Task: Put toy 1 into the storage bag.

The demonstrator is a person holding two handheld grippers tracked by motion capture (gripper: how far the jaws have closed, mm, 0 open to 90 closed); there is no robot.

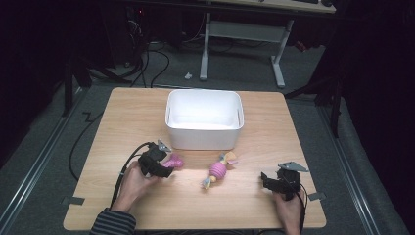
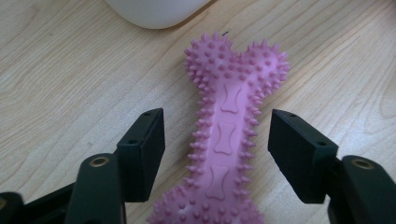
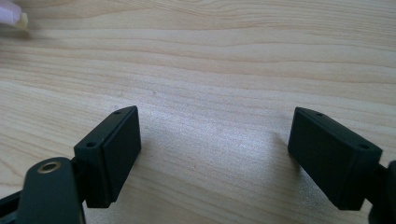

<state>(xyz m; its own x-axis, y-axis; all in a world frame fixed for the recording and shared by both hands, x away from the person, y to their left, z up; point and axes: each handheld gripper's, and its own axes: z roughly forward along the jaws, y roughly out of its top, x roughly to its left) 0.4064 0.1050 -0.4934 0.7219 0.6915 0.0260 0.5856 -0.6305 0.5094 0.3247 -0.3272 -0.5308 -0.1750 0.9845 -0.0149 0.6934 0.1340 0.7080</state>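
A pink spiky bone toy [image 2: 226, 140] lies flat on the wooden table [image 1: 147, 112], in front of the white bin [image 1: 204, 119]. My left gripper [image 2: 217, 154] is open, its jaws on either side of the bone's shaft without touching it; in the high view this left gripper [image 1: 164, 164] covers most of the bone toy [image 1: 175, 161]. A pink ball toy with rope ends [image 1: 218, 170] lies mid-table. My right gripper [image 1: 266, 180] rests open near the front right, and in its own view the right gripper [image 3: 215, 151] has only bare wood between the jaws.
The white bin's rounded corner [image 2: 156, 11] shows just beyond the bone. A pale bit of the rope toy [image 3: 14, 16] sits at the top left of the right gripper view. Cables and a desk frame [image 1: 242, 44] stand on the floor beyond the table.
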